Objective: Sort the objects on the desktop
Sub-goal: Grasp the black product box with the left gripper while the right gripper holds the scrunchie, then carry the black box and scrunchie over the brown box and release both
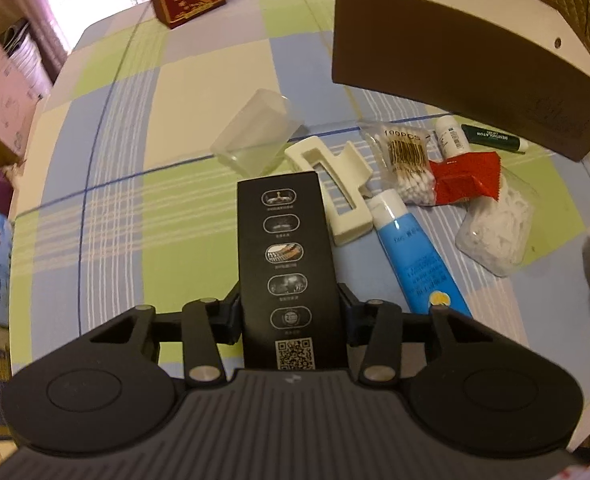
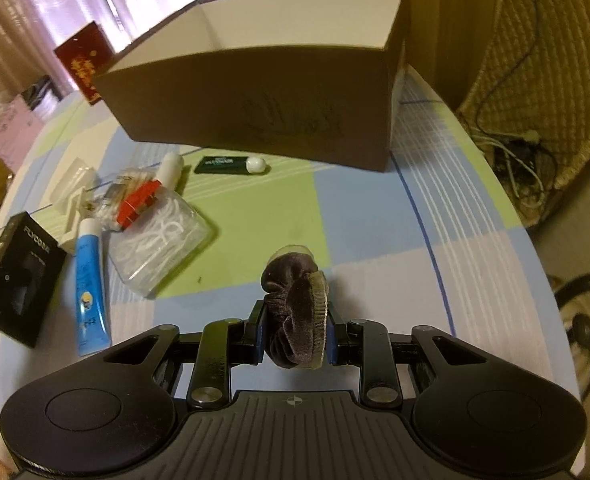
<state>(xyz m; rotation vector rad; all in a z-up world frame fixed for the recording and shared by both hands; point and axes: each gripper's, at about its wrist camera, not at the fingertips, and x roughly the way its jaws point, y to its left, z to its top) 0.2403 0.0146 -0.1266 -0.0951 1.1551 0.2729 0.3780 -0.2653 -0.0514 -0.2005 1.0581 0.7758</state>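
Checked tablecloth [image 1: 183,92] is covering the desk, with a brown open box [image 2: 263,92] standing at the back. Left gripper [image 1: 291,308] is clamping a black carton [image 1: 287,248], pads pressing on both its sides. Right gripper [image 2: 295,332] is squeezing a dark velvet scrunchie [image 2: 295,304], held above the cloth in front of the box. Blue tube [image 1: 415,252], cotton swabs [image 1: 409,164] and white hair claw [image 1: 335,184] are lying clustered beside the carton.
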